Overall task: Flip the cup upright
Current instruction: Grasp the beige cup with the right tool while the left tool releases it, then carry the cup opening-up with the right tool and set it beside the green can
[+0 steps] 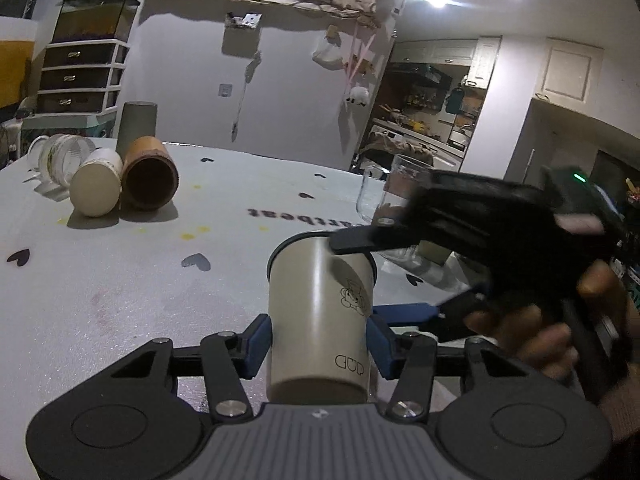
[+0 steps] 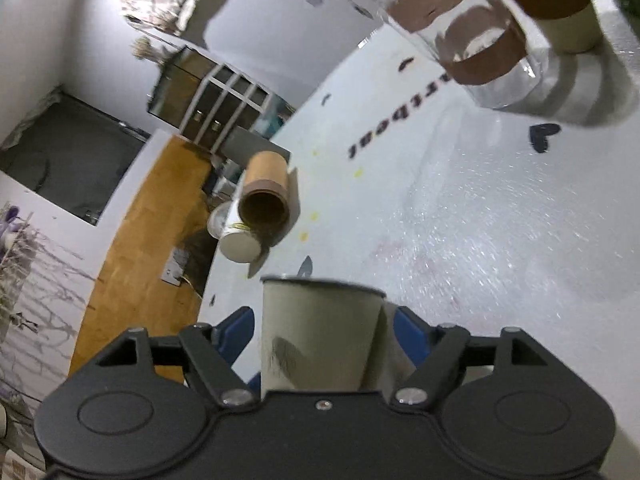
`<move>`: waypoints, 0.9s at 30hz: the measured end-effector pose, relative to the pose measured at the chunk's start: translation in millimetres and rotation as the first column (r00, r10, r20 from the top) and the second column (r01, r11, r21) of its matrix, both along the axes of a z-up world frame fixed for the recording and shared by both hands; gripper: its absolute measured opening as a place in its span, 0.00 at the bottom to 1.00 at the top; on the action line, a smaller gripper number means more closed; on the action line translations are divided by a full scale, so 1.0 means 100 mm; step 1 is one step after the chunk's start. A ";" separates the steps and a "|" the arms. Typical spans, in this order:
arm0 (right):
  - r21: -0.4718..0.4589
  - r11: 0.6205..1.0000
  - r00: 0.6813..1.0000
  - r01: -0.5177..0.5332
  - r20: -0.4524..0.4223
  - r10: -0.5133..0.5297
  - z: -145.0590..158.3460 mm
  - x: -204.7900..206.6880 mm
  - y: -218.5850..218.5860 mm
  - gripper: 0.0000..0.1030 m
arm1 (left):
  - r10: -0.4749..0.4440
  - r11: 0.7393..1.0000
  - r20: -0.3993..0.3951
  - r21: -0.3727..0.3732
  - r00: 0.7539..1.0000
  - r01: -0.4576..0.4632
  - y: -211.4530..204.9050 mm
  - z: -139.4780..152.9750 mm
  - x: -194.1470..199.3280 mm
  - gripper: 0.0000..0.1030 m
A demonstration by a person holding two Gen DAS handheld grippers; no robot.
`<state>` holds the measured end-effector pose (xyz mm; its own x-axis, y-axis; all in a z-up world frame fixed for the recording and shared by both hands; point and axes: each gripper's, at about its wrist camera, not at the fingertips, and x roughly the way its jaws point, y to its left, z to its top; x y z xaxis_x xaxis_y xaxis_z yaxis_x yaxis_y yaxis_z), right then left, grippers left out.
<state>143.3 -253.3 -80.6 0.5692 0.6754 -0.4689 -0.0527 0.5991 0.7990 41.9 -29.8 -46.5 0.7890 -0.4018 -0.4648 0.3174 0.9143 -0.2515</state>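
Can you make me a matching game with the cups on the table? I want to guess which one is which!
Things:
1. beige cup
2. brown cup
3. glass cup
4. grey cup

States:
A. see-through, standing on the table
B. lying on its side, dark opening showing
C. held between the left gripper's blue fingers
D. upside down behind the others

Pairs: 1-C, 2-B, 3-A, 4-D

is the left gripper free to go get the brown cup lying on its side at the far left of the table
Probably not yet. The left gripper is shut on the beige cup, so it must let go first. The table between it and the brown cup lying on its side looks bare.
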 end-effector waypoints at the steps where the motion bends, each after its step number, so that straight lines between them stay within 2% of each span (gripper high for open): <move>1: -0.005 1.000 1.000 -0.011 -0.017 0.011 0.00 0.05 0.03 0.79 | -0.002 1.000 0.005 0.003 1.000 0.002 0.00 -0.01 -0.01 0.51; 6: -0.014 0.997 0.990 -0.082 -0.115 0.079 -0.10 0.27 0.22 0.79 | -0.005 0.999 0.036 0.034 0.999 0.004 -0.02 -0.04 -0.08 0.51; 10: -0.045 0.993 0.992 -0.109 -0.074 0.106 -0.07 0.25 0.26 0.75 | -0.024 1.000 0.047 0.021 0.999 0.023 -0.02 -0.06 -0.12 0.53; 13: -0.080 0.990 0.993 -0.116 0.016 0.117 0.01 0.10 0.22 0.75 | -0.042 0.999 0.061 0.021 0.997 0.040 -0.05 -0.06 -0.16 0.63; 15: -0.136 0.984 0.987 -0.113 0.100 0.127 0.09 -0.03 0.19 0.75 | -0.052 0.998 0.078 0.025 0.996 0.051 -0.08 -0.07 -0.19 0.69; 19: -0.284 0.957 0.958 -0.060 0.253 0.135 0.27 -0.28 0.11 0.75 | -0.046 0.998 0.114 0.042 0.992 0.041 -0.12 -0.06 -0.24 0.74; 24: -0.457 0.885 0.912 0.088 0.395 0.113 0.42 -0.44 -0.09 0.74 | -0.027 0.999 0.108 0.029 0.994 0.024 -0.08 -0.07 -0.21 0.75; 27: -0.548 0.809 0.889 0.212 0.452 0.073 0.45 -0.45 -0.32 0.74 | -0.013 1.000 0.104 0.020 0.994 0.011 -0.04 -0.08 -0.19 0.75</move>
<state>97.9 -285.2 -35.8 0.8395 0.3148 -0.4428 -0.2443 0.9467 0.2098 22.7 -33.8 -54.5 0.8287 -0.4031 -0.3882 0.3519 0.9147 -0.1985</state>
